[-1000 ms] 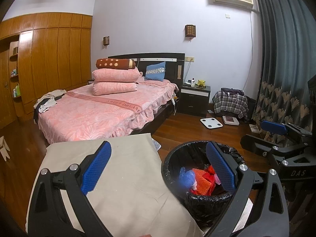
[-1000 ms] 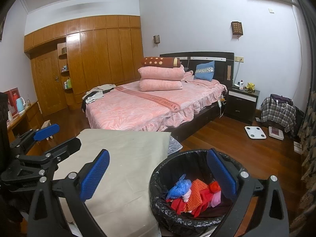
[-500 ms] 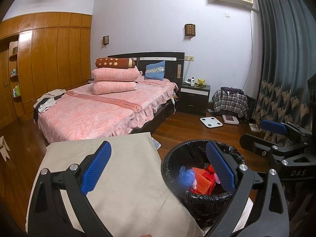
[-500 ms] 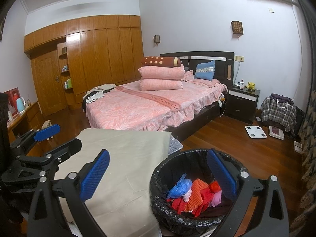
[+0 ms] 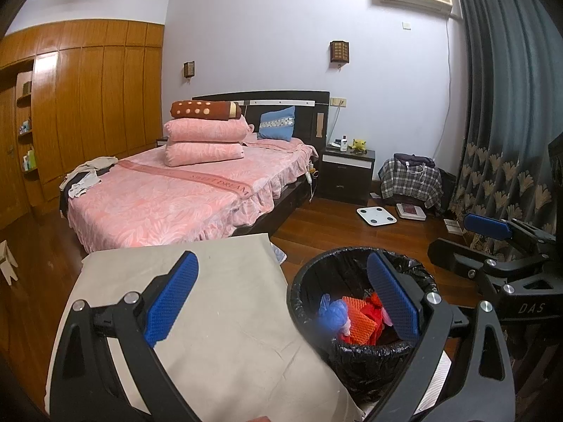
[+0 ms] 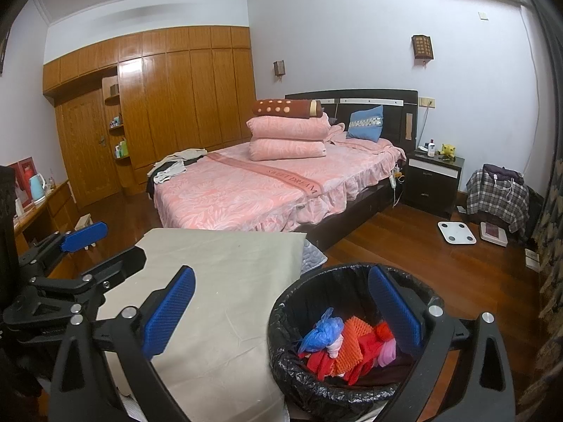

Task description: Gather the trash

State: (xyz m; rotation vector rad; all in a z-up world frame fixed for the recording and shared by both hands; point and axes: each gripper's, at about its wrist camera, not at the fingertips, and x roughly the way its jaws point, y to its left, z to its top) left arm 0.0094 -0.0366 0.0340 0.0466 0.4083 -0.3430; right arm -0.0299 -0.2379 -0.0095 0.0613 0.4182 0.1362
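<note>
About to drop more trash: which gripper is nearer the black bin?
Right, narrowly. The right gripper sits closest to the bin, partly over its near rim; the left gripper is beside it, over the cloth-covered table.

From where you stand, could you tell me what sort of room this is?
A home bedroom, it seems: a made bed with stacked pink bedding, a nightstand beside it, and a built-in wooden wardrobe along the far wall.

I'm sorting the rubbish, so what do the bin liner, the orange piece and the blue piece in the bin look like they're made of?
Bin liner: thin black plastic film, glossy and crinkled, folded over the rim.
Orange piece: probably foam netting; matte, with a raised lattice pattern.
Blue piece: likely thin plastic bag film, translucent, bunched and shiny.
</note>
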